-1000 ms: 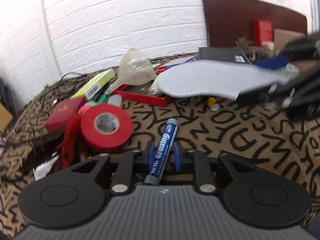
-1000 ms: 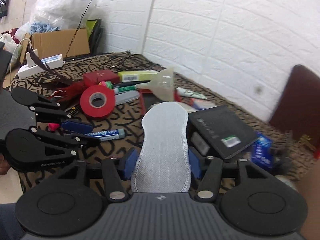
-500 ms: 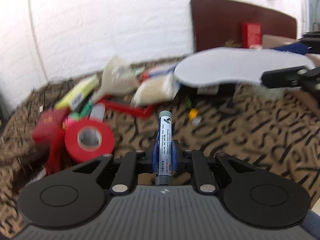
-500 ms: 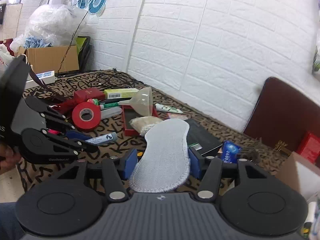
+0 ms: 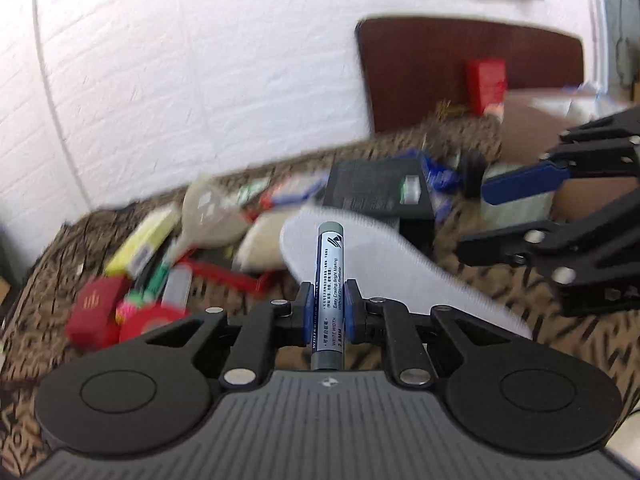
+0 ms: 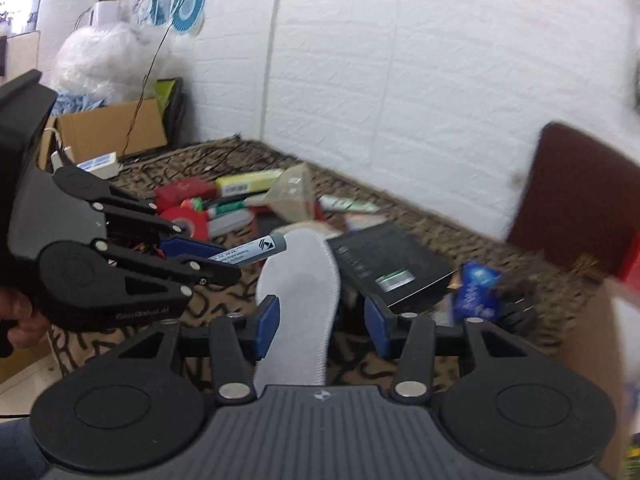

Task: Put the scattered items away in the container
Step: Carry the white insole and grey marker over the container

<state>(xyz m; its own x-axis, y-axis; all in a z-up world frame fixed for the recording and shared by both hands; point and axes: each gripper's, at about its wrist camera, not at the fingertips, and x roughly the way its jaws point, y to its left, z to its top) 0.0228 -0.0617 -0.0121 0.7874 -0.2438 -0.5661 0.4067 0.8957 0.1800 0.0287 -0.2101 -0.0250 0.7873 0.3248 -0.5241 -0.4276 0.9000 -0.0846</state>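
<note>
My left gripper [image 5: 325,311] is shut on a blue whiteboard marker [image 5: 329,280] and holds it above the table; the marker also shows in the right wrist view [image 6: 256,251]. My right gripper [image 6: 320,326] is open, its blue pads apart. A grey shoe insole [image 6: 298,300] lies between and below them, touching neither pad. The insole also shows in the left wrist view [image 5: 384,264], loose and low. A cardboard box [image 5: 536,120] stands at the far right.
On the patterned cloth [image 6: 420,216] lie a red tape roll [image 6: 188,220], a red box [image 6: 182,194], a yellow-green box [image 6: 248,182], a clear funnel [image 6: 294,196], a black flat box [image 6: 390,264] and a blue packet [image 6: 478,290]. A brown chair back [image 5: 460,68] stands behind.
My right gripper has opened and let go of the insole, which has dropped lower. Both grippers have swung to the right, the left still holding the marker.
</note>
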